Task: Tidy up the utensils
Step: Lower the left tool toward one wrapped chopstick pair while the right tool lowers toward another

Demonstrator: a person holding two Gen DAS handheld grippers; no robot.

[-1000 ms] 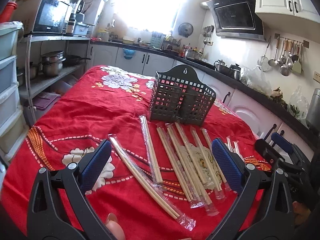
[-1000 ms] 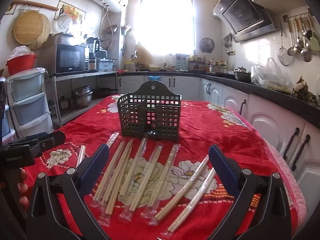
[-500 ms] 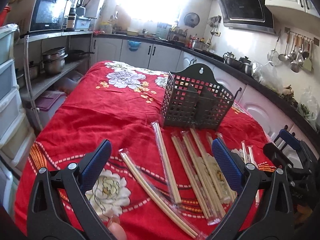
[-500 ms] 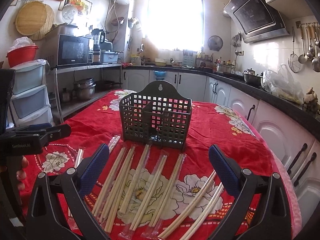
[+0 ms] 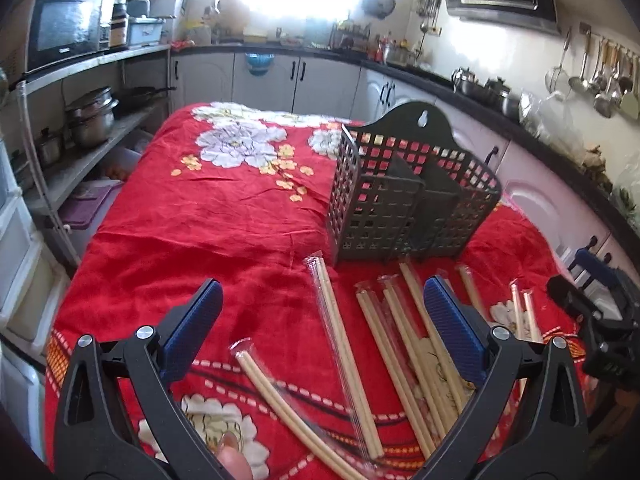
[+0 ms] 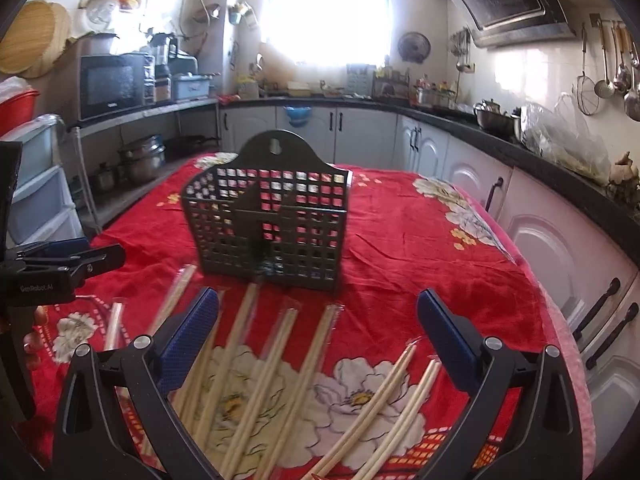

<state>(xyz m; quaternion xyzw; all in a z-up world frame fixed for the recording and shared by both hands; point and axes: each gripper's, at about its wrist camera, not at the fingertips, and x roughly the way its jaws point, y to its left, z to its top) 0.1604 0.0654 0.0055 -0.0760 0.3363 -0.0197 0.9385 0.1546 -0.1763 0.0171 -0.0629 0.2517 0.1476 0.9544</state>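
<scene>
Red floral cloth (image 5: 208, 216), creased and satiny, is covering the table. Dark plastic lattice caddy (image 5: 412, 196), arched back with a hanging hole, is standing upright near the middle. Pale wooden chopsticks in clear sleeves (image 6: 280, 364) are lying in rows just before it. Left gripper (image 5: 320, 332) is hovering with blue-padded fingers (image 5: 192, 328) spread wide, two sleeved pairs lying between them below, ungrasped. Right gripper (image 6: 316, 340) is hanging likewise released above several pairs, levelled toward the caddy. A fingertip (image 5: 234, 464) is showing at the left handle.
</scene>
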